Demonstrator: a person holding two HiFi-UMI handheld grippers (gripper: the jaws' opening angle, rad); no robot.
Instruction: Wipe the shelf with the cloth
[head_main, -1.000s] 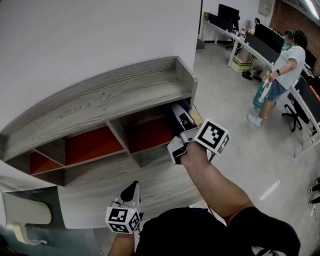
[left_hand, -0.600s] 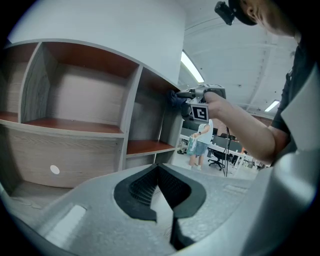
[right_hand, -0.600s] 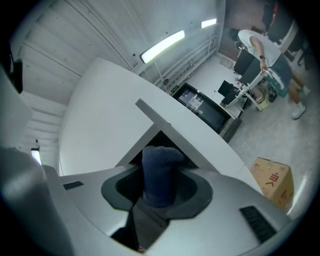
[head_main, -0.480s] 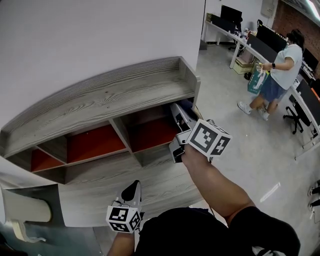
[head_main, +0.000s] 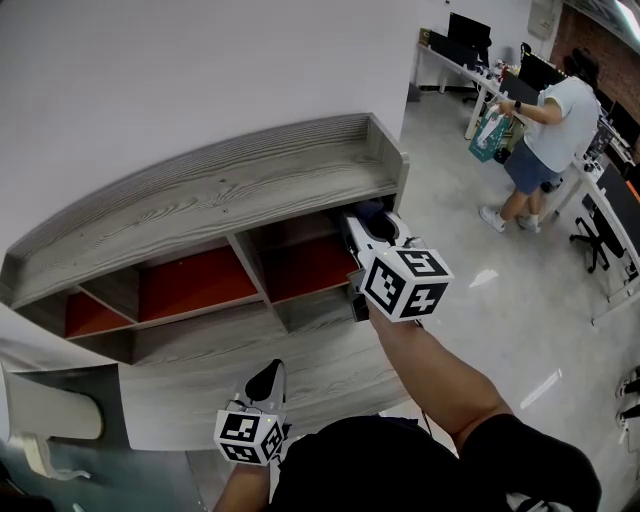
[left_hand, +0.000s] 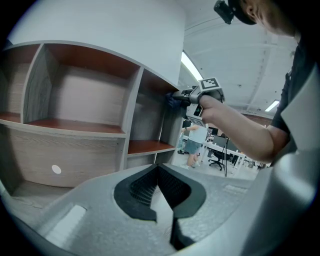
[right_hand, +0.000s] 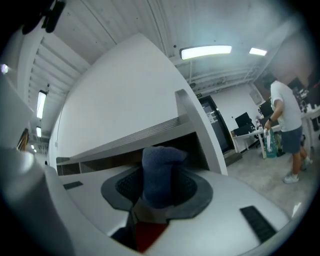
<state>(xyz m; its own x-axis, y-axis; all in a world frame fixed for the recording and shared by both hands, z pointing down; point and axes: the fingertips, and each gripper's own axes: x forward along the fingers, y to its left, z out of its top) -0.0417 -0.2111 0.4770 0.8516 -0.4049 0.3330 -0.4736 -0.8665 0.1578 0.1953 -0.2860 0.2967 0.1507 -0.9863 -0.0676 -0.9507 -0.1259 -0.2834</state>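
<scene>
A grey wood-grain shelf unit (head_main: 230, 185) with red-floored compartments stands against the white wall. My right gripper (head_main: 368, 232) is at the upper right corner of the rightmost compartment, under the top board, shut on a dark blue cloth (head_main: 373, 211). In the right gripper view the cloth (right_hand: 160, 170) stands up between the jaws of the right gripper (right_hand: 159, 186), with the top board's edge (right_hand: 150, 131) just beyond. My left gripper (head_main: 266, 384) hangs low over the bottom ledge, shut and holding nothing. The left gripper view looks past the left gripper (left_hand: 159, 187) into the compartments and shows the cloth (left_hand: 173, 100) at the divider.
A person (head_main: 540, 125) in a white shirt, carrying a green bag, stands on the grey floor at the right, near desks with monitors (head_main: 468, 35) and an office chair (head_main: 600, 225). A white rounded object (head_main: 50, 418) sits at the lower left.
My right gripper has turned and edged a little right and further into the top of the right compartment with the cloth. The person in the background has walked farther away. My left gripper is still.
</scene>
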